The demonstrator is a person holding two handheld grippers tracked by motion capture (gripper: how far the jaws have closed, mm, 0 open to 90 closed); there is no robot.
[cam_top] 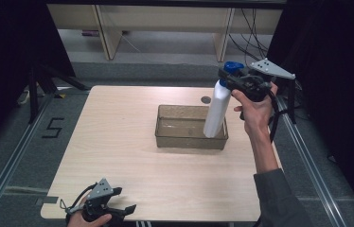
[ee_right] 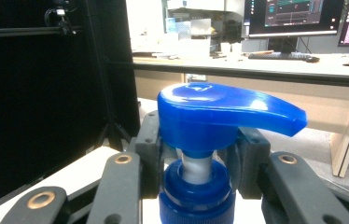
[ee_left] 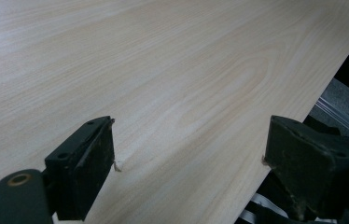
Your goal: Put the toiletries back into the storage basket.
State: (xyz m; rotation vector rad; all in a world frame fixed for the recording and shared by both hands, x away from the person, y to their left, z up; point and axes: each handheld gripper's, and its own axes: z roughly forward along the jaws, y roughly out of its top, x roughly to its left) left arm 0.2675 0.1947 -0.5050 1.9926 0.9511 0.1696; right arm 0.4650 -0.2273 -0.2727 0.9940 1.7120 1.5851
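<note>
- Bottle point(cam_top: 215, 111): smooth, likely slippery plastic; my right gripper point(ee_right: 196, 163) clamps its neck under the blue pump point(ee_right: 224, 112), above the bin point(cam_top: 165, 135).
- Left gripper point(ee_left: 189, 154): jaws wide, empty, over the counter point(ee_left: 163, 70).

Light wooden table point(cam_top: 118, 156), pale grain, rounded corners. Clear brownish rectangular bin point(cam_top: 165, 135) rests on it, right of centre toward far side. Small dark round grommet point(cam_top: 206, 100) in tabletop just beyond bin. Left gripper view: bare tabletop point(ee_left: 163, 79) running to right edge.

Lab: black curtains point(cam_top: 4, 56), monitors point(ee_right: 294, 16), desks point(ee_right: 256, 65).
</note>
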